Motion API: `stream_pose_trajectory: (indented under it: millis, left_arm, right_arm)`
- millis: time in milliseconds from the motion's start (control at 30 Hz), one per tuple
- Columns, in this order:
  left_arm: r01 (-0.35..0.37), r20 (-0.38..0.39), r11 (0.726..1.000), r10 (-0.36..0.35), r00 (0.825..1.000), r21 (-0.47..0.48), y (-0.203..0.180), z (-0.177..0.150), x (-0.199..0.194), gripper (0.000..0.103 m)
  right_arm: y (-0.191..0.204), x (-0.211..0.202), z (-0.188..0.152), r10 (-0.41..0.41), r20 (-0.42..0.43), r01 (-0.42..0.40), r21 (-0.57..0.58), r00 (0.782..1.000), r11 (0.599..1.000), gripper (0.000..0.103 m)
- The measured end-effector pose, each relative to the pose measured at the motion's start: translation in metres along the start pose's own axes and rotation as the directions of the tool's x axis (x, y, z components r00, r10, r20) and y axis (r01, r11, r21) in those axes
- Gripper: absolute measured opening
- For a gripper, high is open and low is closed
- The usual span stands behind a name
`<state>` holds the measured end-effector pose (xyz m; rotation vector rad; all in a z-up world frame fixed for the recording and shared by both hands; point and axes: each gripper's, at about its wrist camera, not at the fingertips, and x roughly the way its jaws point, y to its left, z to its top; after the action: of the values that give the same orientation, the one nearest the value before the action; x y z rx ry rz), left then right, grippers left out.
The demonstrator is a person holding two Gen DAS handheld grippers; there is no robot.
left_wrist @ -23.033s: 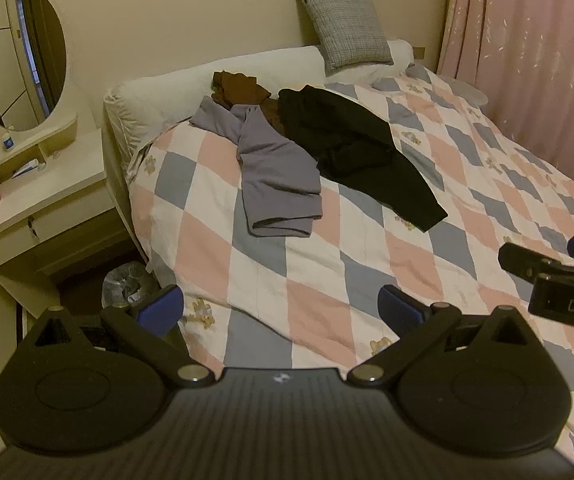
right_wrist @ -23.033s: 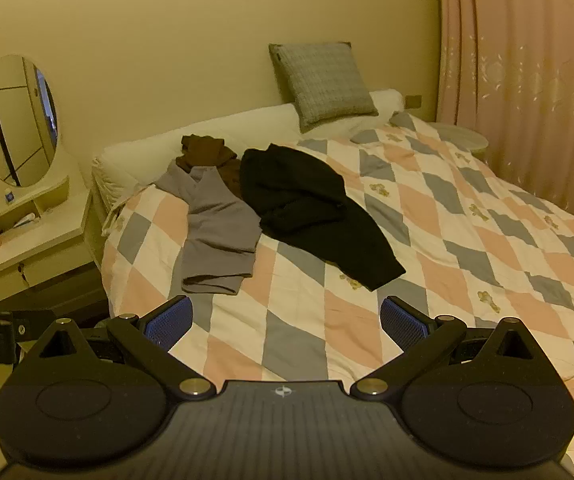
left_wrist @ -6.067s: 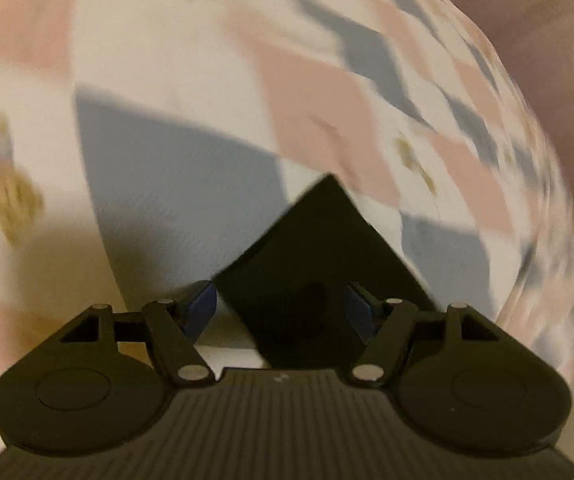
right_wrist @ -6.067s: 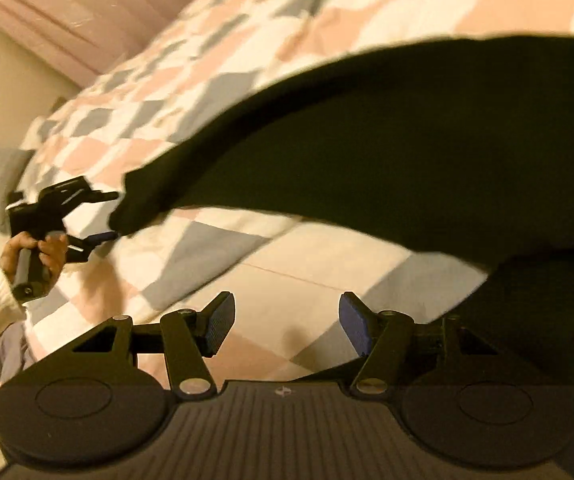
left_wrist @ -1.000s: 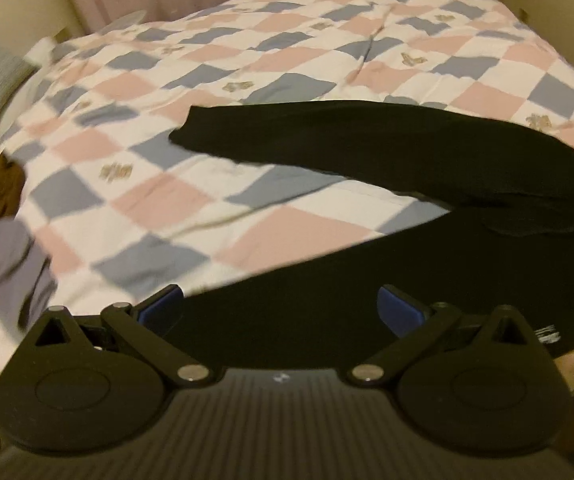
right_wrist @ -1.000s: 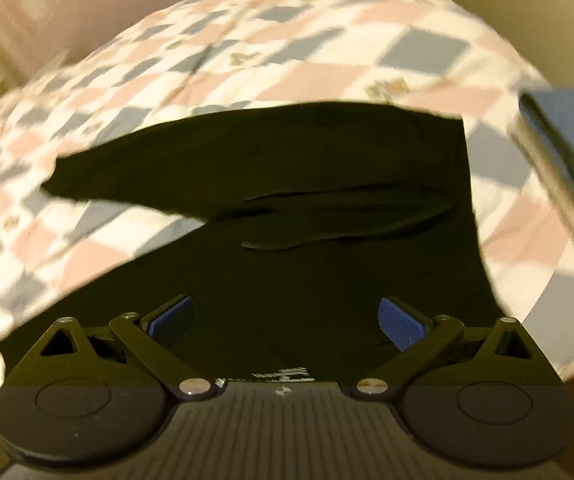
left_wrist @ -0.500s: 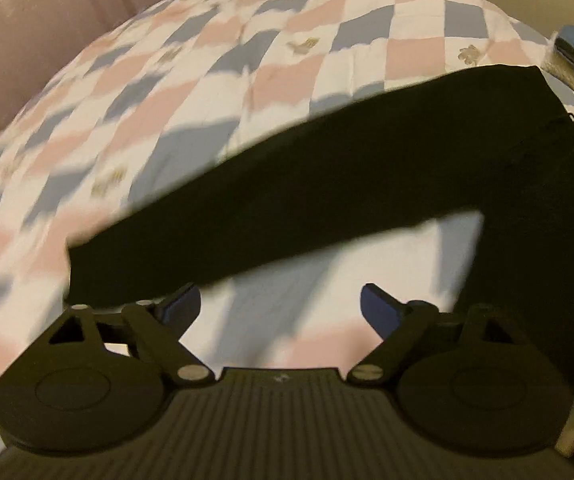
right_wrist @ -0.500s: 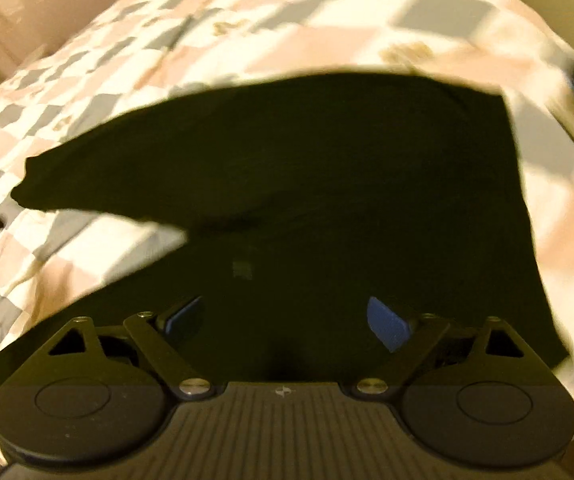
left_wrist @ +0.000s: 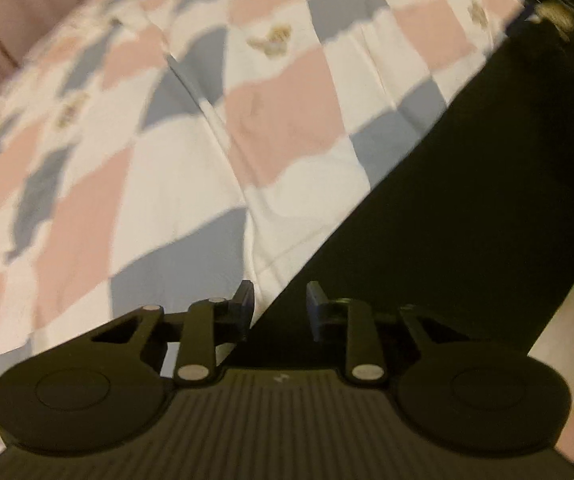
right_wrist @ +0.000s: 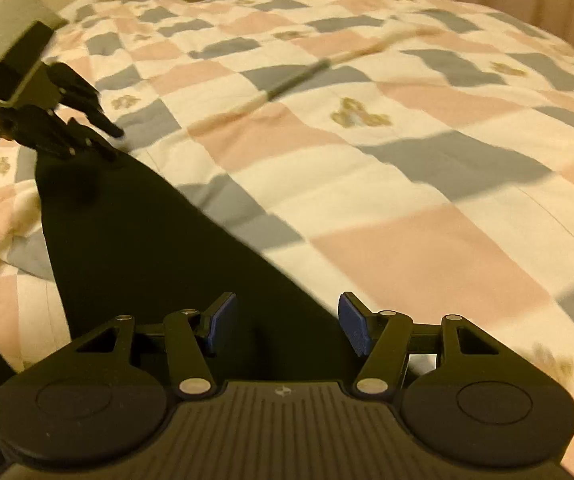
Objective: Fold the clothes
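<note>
**Black trousers stretched between two grippers on the bed**

Now a long black fabric garment [right_wrist: 135, 240] lies spread over the pink, grey and white checked quilt [right_wrist: 407, 184] of the bed, one leg running as a dark band between both tools. The left gripper [left_wrist: 279, 304] has its blue-padded jaws narrowed around the band's end, though whether they pinch it I cannot tell. The right gripper [right_wrist: 283, 320] sits over the opposite end with its jaws parted, cloth between them. A grey cushion [right_wrist: 7, 20] rests at the quilt's far corner.
</note>
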<state>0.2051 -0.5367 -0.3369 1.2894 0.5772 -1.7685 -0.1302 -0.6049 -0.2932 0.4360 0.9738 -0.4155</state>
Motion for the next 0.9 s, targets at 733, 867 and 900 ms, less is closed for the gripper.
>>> stream_pose_trajectory:
  millis: [733, 867, 900]
  left_arm:
    - [0.034, -0.073, 0.978, -0.019, 0.997, 0.206, -0.022, -0.028, 0.044, 0.001]
    - [-0.08, -0.003, 0.975, 0.082, 0.997, 0.208, -0.03, -0.03, 0.019, 0.001]
    - [-0.115, 0.016, 0.972, 0.114, 0.993, 0.203, -0.033, -0.031, 0.011, 0.001]
  right_arm:
    - [0.006, 0.056, 0.012, 0.015, -0.195, -0.044, -0.145, 0.981, 0.988, 0.005]
    - [0.039, 0.028, 0.005, -0.119, -0.091, 0.095, -0.234, 0.989, 0.968, 0.003]
    - [0.049, 0.021, 0.003, -0.156, -0.058, 0.136, -0.257, 0.986, 0.957, 0.003]
